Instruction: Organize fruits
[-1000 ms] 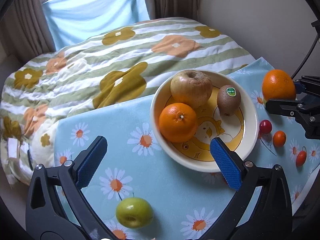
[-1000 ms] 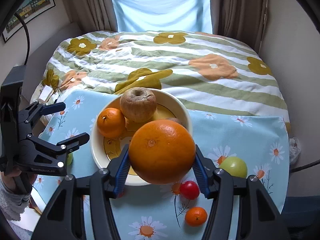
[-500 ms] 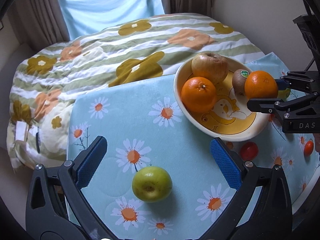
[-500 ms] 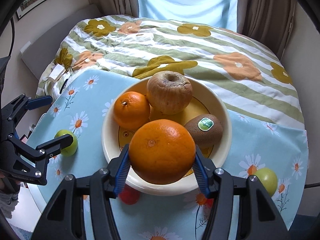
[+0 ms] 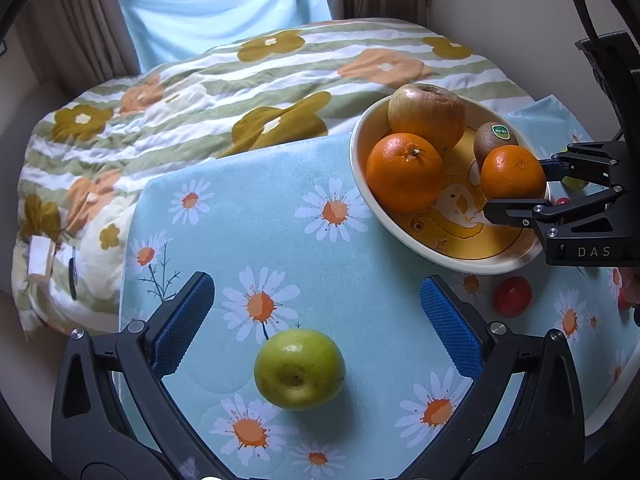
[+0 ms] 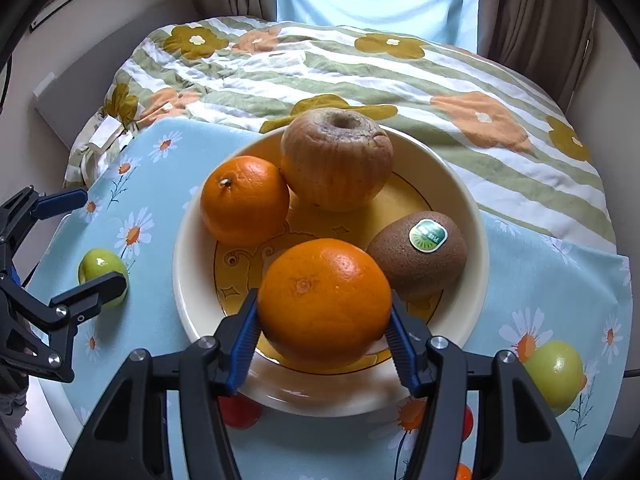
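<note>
Right gripper (image 6: pixel 324 332) clamps big orange (image 6: pixel 324 300) between blue pads, inside bowl (image 6: pixel 460 196), beside kiwi (image 6: pixel 418 254), second orange (image 6: pixel 244 200) and brown apple (image 6: pixel 336 160). Left gripper (image 5: pixel 316 320) spread wide, holding nothing, green apple (image 5: pixel 300 368) on daisy cloth (image 5: pixel 280 184) between its fingers. Another green apple (image 6: pixel 554 372) right of bowl.

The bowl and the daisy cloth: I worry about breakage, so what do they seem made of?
The bowl looks like glazed ceramic, possibly melamine: glossy cream wall, printed yellow cartoon inside. The daisy cloth looks like matte woven fabric: it drapes softly over the edge, with no sheen.
</note>
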`<state>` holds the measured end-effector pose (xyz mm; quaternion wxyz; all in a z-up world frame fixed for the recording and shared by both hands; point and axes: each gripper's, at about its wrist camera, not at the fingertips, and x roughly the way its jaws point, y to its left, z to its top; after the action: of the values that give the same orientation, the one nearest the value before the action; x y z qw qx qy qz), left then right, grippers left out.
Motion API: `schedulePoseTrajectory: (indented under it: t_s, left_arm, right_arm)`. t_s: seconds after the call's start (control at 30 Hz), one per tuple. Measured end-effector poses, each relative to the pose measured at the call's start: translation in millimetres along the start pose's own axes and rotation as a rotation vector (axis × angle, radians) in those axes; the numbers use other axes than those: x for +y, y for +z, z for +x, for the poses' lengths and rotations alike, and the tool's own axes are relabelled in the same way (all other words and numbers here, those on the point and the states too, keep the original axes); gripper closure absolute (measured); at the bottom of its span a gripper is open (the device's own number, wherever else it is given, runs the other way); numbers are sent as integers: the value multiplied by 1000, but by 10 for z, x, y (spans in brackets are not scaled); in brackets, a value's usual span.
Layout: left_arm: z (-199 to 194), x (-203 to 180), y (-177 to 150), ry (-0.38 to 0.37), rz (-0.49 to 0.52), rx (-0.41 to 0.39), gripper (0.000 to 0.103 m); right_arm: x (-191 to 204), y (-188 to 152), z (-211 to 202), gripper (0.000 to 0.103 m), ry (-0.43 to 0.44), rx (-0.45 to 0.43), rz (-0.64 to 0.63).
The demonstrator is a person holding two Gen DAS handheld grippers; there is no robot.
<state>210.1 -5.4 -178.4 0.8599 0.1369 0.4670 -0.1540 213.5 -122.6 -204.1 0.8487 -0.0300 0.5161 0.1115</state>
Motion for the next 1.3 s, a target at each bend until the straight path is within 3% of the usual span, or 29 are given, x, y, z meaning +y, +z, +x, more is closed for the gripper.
schedulePoseTrajectory:
  t_s: [0.17, 0.2, 0.23, 0.3, 0.37, 0.83, 1.3]
  left_arm:
    - [17, -20, -41, 10, -7, 3, 0]
    - [15, -20, -49, 12, -9, 4, 0]
    - [5, -24, -60, 16, -11, 4, 0]
    - [-16, -27, -72, 21, -16, 5, 0]
    - [-54, -33, -80, 26, -21, 3, 0]
    - [-676, -237, -18, 53, -49, -72, 0]
    - [-1437, -603, -265, 97, -83, -128, 0]
  right_arm:
    - [-24, -44, 12, 48, -6, -1, -2]
    - [-40, -58, -2, 44, -1, -13, 7]
    - [-60, -63, -28, 39, 7, -30, 14]
    - [-85, -64, -83, 10, 12, -64, 18]
    - [-100, -62, -141, 0, 10, -94, 15]
    - [-141, -159, -805, 0, 6, -136, 2]
    - [-323, -624, -1731, 0, -9, -190, -2]
